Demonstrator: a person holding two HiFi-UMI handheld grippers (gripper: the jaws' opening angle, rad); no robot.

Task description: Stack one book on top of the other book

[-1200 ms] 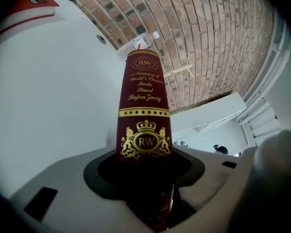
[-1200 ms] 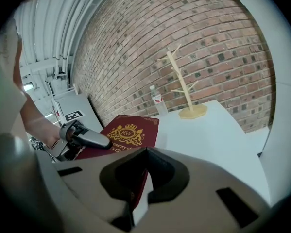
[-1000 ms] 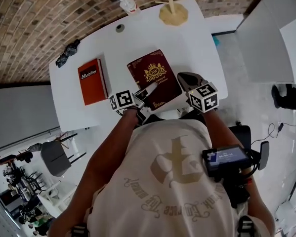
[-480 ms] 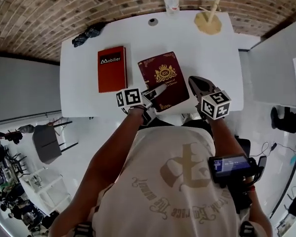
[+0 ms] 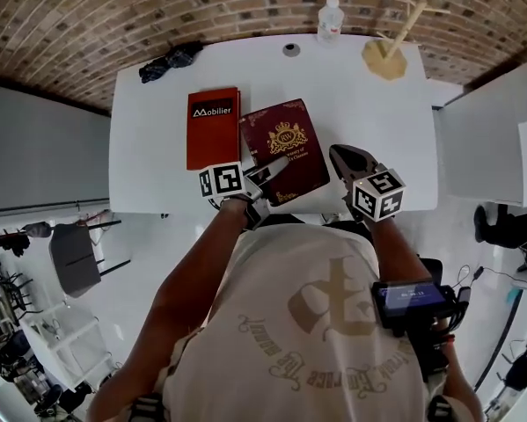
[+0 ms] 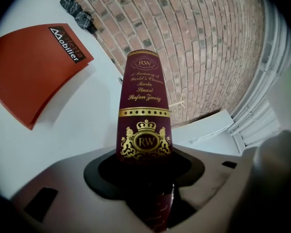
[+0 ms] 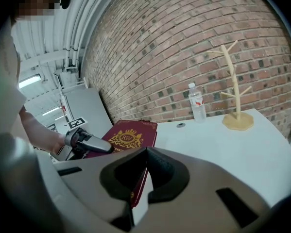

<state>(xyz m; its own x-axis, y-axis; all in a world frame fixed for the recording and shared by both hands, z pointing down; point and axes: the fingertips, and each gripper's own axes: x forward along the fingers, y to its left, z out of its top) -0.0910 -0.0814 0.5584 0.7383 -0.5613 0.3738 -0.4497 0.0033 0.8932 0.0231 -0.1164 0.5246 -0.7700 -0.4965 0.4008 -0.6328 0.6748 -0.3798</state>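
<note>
A maroon book with a gold crest (image 5: pixel 283 150) is held off the white table (image 5: pixel 153 178) by both grippers. My left gripper (image 5: pixel 272 167) is shut on its near left part; in the left gripper view the spine (image 6: pixel 144 115) stands up out of the jaws. My right gripper (image 5: pixel 338 161) is shut on the book's near right edge (image 7: pixel 135 186). The red book (image 5: pixel 213 127) lies flat on the table just left of it, also seen as the red book (image 6: pixel 33 67). The maroon book's left edge reaches the red book's right edge.
At the table's far side stand a water bottle (image 5: pixel 331 16), a wooden branch stand (image 5: pixel 388 55), a small round cap (image 5: pixel 291 49) and a dark cloth (image 5: pixel 171 60). A brick wall lies behind. A chair (image 5: pixel 74 258) is on the floor at the left.
Both grippers have carried the maroon book to the left, closing the gap between it and the red book. The grips have not changed.
</note>
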